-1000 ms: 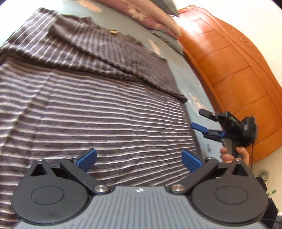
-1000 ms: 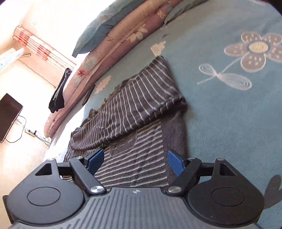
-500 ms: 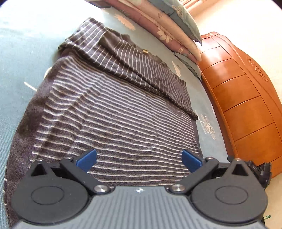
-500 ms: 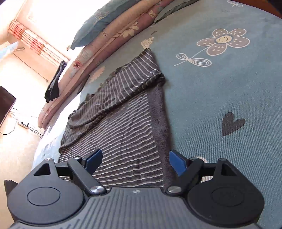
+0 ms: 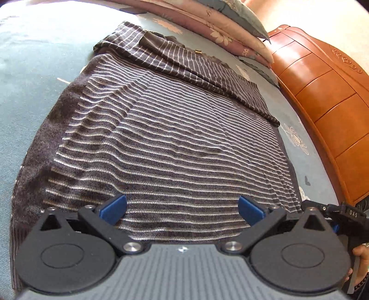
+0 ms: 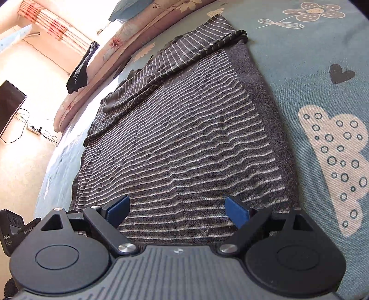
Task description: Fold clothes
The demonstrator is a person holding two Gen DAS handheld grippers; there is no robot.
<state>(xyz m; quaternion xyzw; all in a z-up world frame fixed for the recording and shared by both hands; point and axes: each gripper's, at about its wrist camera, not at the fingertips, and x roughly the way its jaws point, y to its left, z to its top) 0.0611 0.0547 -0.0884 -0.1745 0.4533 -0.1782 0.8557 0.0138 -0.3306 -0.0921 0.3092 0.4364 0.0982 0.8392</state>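
A striped sweater (image 5: 175,147) is lying spread on the teal bed (image 5: 30,76), its upper part folded down across the far end in a dark band of thinner stripes. The left gripper (image 5: 182,210) is hovering over the sweater's near hem, its blue pads (image 5: 114,208) standing wide apart with nothing between them but the knit below. The right gripper (image 6: 177,211) is hovering over the same hem nearer the sweater's right edge, jaws likewise spread and clamping nothing (its pads (image 6: 237,212) are not touching the cloth). Beyond the sweater, pillows (image 5: 221,20) are stacking up along the far side of the bed, and an orange wooden footboard (image 5: 327,97) is rising to the sweater's right. To the sweater's right in the right wrist view, the bedcover is showing a flower, a heart and a pale dotted patch (image 6: 334,161). Left of the sweater, past the bed's edge, a dark screen (image 6: 9,103) is standing on the floor.
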